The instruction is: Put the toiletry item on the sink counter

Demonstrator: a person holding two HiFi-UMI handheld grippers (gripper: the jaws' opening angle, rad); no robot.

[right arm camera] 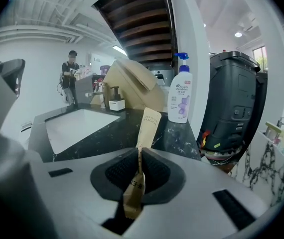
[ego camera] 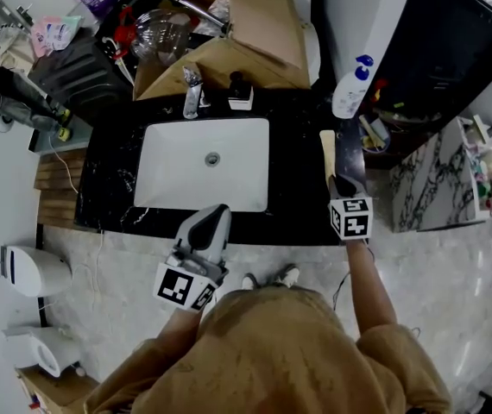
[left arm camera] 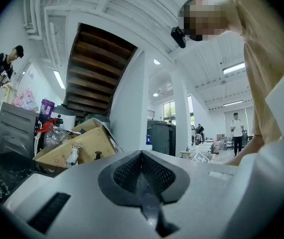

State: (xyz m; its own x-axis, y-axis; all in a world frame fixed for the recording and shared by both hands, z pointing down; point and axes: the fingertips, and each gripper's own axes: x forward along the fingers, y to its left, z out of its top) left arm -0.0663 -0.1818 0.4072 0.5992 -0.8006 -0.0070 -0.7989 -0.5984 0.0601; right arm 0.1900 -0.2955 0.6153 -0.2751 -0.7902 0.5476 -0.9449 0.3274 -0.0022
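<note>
My right tool (right arm camera: 138, 159) was clamped on the tail of the tan sachet (right arm camera: 148, 123), whose long axis ran straight ahead over the black worktop (ego camera: 302, 201), right of the sink (ego camera: 203, 162). My left tool (ego camera: 214, 218) hung closed, empty, farther off.

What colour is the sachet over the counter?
Tan flat paper sachet; clearest in right gripper view.
</note>
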